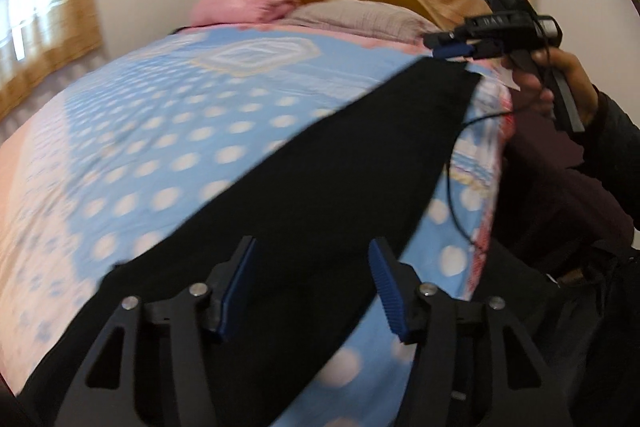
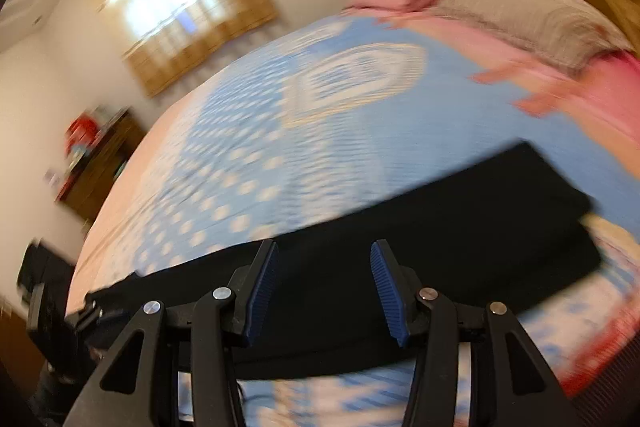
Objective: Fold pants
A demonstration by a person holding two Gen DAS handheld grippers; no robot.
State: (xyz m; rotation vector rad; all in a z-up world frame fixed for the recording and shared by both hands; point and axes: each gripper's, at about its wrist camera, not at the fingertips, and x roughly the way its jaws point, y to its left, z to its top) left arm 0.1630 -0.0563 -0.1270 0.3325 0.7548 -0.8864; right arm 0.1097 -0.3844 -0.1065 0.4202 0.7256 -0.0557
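Right wrist view smeared by motion: dark cabinet [image 2: 100, 163] with red clutter on top (items unreadable). Black pants [image 2: 400, 259] run behind the right claw [image 2: 324, 291], near edge hidden. Left wrist view: pants' lower end cut off at the frame's bottom edge.

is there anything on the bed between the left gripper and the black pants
Nothing visible. The left gripper hangs open right over the black pants, which lie flat on the dotted bedspread. Only a thin black cable trails past the pants' far edge, off to the side.
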